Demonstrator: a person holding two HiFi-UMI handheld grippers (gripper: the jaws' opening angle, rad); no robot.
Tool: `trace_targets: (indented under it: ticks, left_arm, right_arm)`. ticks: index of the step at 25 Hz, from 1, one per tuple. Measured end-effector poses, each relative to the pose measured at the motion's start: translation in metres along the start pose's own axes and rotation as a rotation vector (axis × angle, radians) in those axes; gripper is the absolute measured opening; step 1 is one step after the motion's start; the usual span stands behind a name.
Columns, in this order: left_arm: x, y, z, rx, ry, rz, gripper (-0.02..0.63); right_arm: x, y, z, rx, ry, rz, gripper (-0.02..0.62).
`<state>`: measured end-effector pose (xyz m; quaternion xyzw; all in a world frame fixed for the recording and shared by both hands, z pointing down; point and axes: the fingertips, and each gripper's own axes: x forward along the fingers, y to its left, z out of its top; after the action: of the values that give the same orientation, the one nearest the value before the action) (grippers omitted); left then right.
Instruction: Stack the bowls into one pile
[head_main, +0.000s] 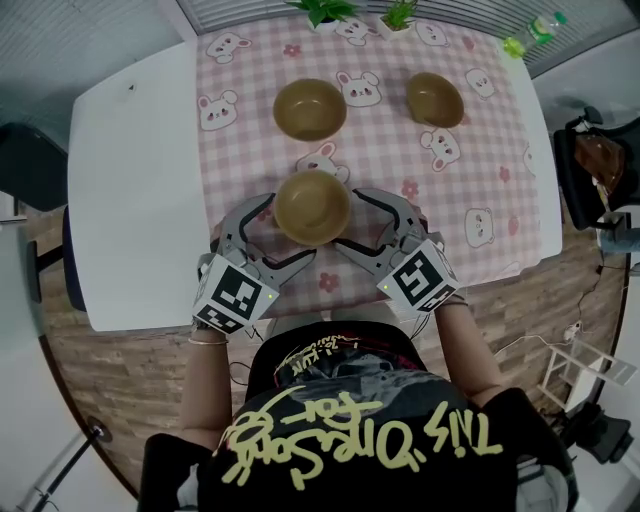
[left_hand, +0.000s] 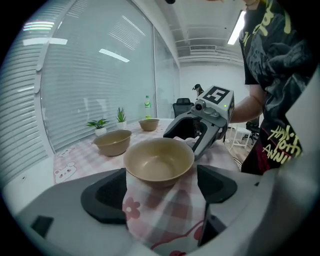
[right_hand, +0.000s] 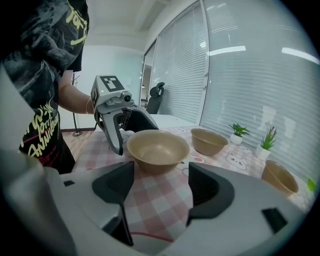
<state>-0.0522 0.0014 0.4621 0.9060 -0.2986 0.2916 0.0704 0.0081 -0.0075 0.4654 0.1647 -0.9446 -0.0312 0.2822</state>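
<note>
While the person is standing at the near edge, a white table (head_main: 130, 200) is filling most of the scene, and a pink checked cloth (head_main: 480, 180) printed with bunnies is covering its middle and right. The person's hands are each holding one tool, two in all. The left gripper (left_hand: 161, 190) and the right gripper (right_hand: 159, 192) are lying low over the cloth and pointing inward at each other from either side of the nearest bowl (head_main: 312, 207). Both pairs of jaws are spread wide and are clamping nothing. The bowl is sitting upright right at the mouth of each pair, seemingly bracketed so it can be picked up, though I cannot tell which gripper is meant to take it. Three tan bowls are showing, all upright and empty. None is nested in another yet, so the stacking appears to be only starting. The left far bowl (head_main: 310, 109) is sitting straight beyond the nearest one, and the right far bowl (head_main: 434, 98) is sitting well apart to its right. Either looks like a fair base for the pile. Two small potted plants (head_main: 325, 12) are standing at the cloth's far edge, out of the way, and one green bottle (head_main: 535, 28) is standing near the far right corner.
</note>
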Motion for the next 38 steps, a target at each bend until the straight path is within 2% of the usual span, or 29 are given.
trace_targets:
  ticks: [3,9,16,22,32,38]
  left_arm:
    - [0.0,0.003,0.004,0.04,0.005,0.005,0.435]
    - [-0.001,0.008,0.005,0.054,-0.006,0.004,0.386]
    - [-0.009,0.009,0.015,0.085,-0.035,-0.024,0.377]
    - [-0.027,0.014,0.03,0.124,-0.061,-0.046,0.373]
    - [-0.052,0.022,0.055,0.19,-0.116,-0.074,0.371]
    - [-0.059,0.031,0.078,0.202,-0.147,-0.058,0.37]
  right_arm:
    - [0.001,0.0,0.002,0.005,-0.003,0.001,0.325]
    - [0.004,0.0,0.002,0.025,0.003,-0.035,0.324]
    - [0.003,0.004,0.019,0.067,-0.066,-0.057,0.322]
    - [-0.004,0.006,0.043,0.082,-0.044,-0.108,0.322]
    - [-0.015,0.003,0.075,0.096,-0.08,-0.181,0.322]
    - [-0.025,-0.012,0.095,0.093,-0.079,-0.179,0.322]
